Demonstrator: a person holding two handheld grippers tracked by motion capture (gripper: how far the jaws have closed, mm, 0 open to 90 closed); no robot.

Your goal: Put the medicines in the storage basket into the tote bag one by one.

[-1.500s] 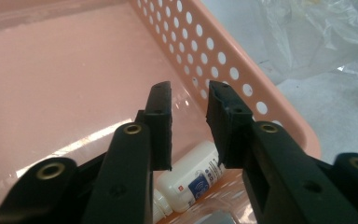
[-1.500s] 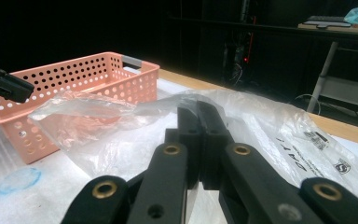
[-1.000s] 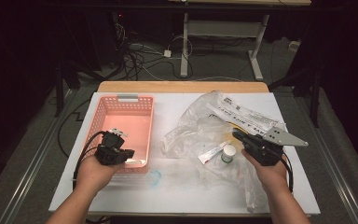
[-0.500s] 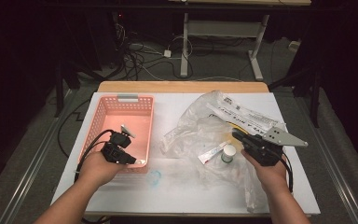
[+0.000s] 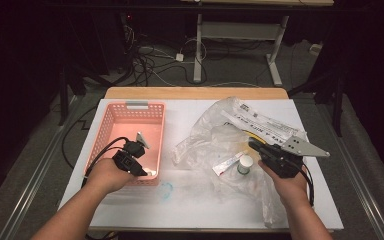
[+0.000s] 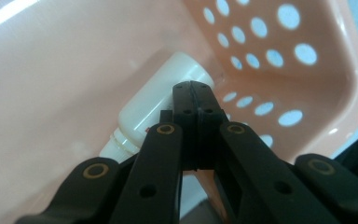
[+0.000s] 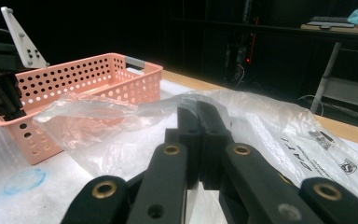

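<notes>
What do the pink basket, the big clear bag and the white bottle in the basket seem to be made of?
Pink basket: apparently rigid moulded plastic, with even round holes. Clear bag: thin plastic film, see-through, crinkled and glossy. White bottle: probably plastic, smooth, opaque, slightly shiny.

A small white plastic bottle (image 6: 161, 100) lies on its side on the floor of the pink perforated basket (image 5: 111, 122), close to a corner, with its ribbed neck end towards the camera in the left gripper view. It rests just beside the holed side wall. In the high view the bottle (image 5: 151, 172) shows as a pale shape at the basket's near right corner.
</notes>
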